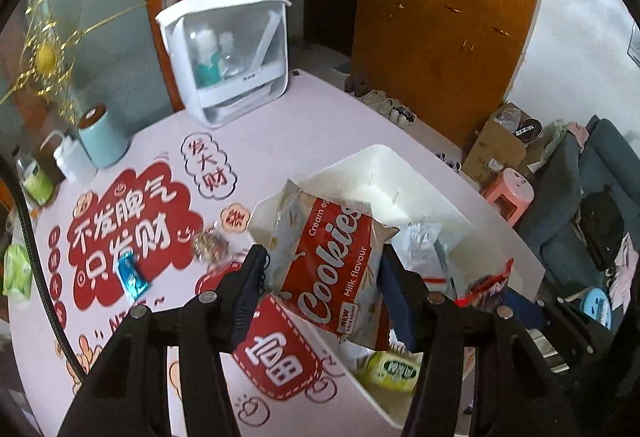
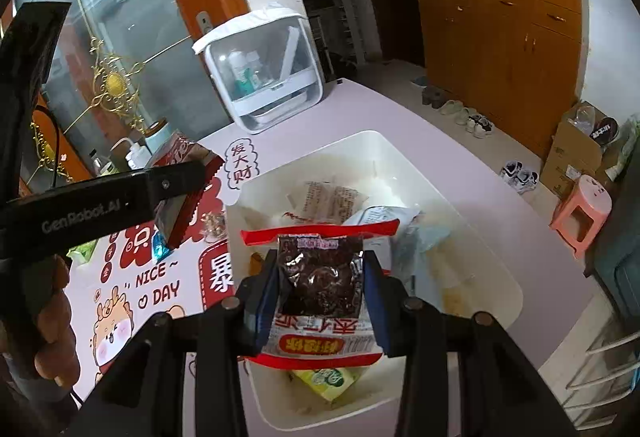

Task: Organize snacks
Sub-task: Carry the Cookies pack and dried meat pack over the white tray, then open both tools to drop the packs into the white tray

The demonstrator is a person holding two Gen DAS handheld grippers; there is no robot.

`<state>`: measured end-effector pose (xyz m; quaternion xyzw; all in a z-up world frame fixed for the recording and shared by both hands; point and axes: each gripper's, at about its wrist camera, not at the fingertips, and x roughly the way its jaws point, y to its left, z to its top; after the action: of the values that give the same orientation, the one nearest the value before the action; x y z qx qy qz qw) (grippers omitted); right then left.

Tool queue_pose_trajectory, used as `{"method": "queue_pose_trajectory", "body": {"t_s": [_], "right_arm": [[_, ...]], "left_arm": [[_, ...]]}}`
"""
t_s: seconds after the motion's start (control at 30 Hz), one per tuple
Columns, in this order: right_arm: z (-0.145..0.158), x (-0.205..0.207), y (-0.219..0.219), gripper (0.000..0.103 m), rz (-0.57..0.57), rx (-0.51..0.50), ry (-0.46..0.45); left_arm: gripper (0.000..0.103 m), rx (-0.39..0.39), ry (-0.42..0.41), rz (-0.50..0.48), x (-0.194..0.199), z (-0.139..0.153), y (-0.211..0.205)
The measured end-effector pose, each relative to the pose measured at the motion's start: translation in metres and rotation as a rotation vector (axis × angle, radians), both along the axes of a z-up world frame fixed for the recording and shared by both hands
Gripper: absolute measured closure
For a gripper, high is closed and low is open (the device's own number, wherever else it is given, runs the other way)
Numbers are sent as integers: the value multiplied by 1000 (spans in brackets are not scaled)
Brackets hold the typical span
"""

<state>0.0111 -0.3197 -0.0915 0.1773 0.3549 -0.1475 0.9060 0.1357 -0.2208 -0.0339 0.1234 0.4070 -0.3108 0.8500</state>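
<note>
White bin (image 2: 400,145) open on top, far half bare; near half crowded with packets. Pink table (image 1: 320,109) free between bin and white organizer (image 1: 228,57) at far edge. Left: loose candies (image 1: 134,275), blue canister (image 1: 102,139) block.

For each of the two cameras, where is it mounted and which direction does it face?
Left wrist: on the left gripper, facing down at the cookie bag in its fingers, above the white bin.
Right wrist: on the right gripper, facing down at its dark snack pack over the bin; left gripper and a hand show.
Shared: bin, table, white case.
</note>
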Motion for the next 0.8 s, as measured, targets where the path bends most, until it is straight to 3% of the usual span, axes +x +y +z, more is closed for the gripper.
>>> {"method": "queue_pose_trajectory", "body": {"t_s": [0.2, 0.47, 0.63, 0.7, 0.8], "right_arm": [[-13, 6, -14, 62, -23, 18, 28], [-37, 17, -17, 61, -26, 43, 115], [-41, 17, -17, 55, -37, 49, 124], [-39, 16, -16, 50, -43, 39, 115], [-37, 14, -15, 50, -45, 39, 108]], "left_arm": [[48, 35, -13, 6, 8, -9, -22], [47, 95, 24, 25, 23, -42, -36], [35, 148, 34, 24, 22, -58, -38], [21, 156, 25, 28, 20, -59, -37], [21, 165, 9, 33, 16, -59, -33]]}}
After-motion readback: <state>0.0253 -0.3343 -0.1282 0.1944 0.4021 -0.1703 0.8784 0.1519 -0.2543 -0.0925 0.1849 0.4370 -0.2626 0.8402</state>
